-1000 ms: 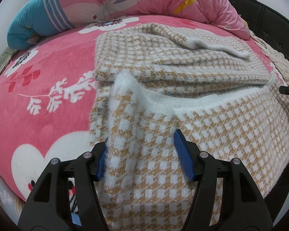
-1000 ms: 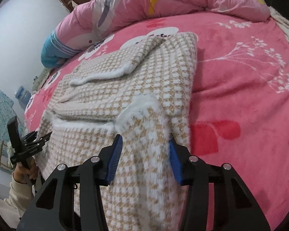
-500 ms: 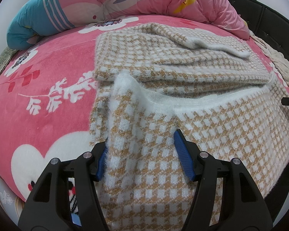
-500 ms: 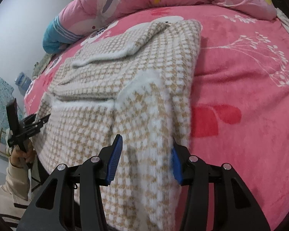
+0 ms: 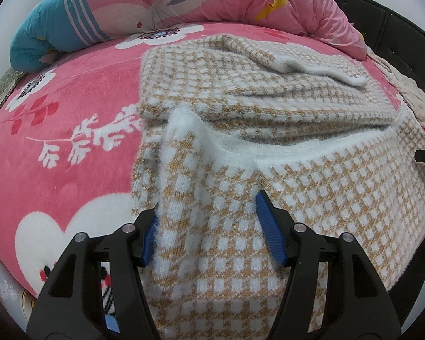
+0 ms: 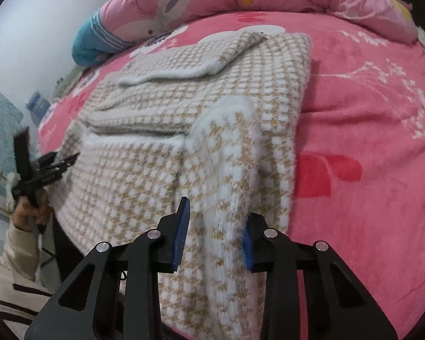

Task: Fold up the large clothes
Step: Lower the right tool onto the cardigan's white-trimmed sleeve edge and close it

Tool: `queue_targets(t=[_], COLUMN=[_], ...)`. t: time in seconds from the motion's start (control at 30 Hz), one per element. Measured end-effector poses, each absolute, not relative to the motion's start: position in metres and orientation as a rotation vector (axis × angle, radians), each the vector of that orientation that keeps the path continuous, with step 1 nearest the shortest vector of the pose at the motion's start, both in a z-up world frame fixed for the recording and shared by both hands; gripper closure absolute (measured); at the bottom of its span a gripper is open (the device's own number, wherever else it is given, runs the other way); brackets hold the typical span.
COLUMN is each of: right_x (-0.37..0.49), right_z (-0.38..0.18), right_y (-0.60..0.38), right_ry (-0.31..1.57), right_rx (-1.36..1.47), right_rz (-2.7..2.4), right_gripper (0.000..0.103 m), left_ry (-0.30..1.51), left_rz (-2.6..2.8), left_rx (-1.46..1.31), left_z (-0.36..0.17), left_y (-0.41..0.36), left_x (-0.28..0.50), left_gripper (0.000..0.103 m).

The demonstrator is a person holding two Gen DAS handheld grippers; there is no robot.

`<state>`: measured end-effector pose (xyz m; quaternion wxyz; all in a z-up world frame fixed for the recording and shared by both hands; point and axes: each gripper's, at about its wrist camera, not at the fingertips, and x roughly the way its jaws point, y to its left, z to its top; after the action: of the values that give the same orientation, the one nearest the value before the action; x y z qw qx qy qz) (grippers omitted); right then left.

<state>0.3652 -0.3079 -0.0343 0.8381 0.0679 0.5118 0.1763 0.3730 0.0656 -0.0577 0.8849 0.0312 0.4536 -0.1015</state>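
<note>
The checked sweater [image 5: 269, 130] lies partly folded on the pink bed [image 5: 65, 153], its near edge hanging over the side. Since a second ago the right gripper [image 6: 215, 232] has narrowed and is closing around the raised white-trimmed fold, which now bunches tighter between its blue pads. The left gripper [image 5: 206, 226] has not changed: half-wide, astride the sweater's other near corner, fabric between its pads.
</note>
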Motion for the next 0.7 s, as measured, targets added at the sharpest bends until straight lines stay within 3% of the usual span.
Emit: queue_targets(t=[0.33, 0.7], right_x=[0.374, 0.374], right_z=[-0.037, -0.026], right_y=[-0.294, -0.267], right_ry=[1.057, 1.025], right_rx=[0.053, -0.139], right_rz=[0.23, 0.126], right_gripper=[0.08, 0.081], left_ry=[0.951, 0.936], left_rz=[-0.167, -0.137], left_rx=[0.088, 0.132], left_z=[-0.055, -0.054], left_y=[0.061, 0.053], left_x=[0.371, 0.37], left_gripper=[0.044, 0.044])
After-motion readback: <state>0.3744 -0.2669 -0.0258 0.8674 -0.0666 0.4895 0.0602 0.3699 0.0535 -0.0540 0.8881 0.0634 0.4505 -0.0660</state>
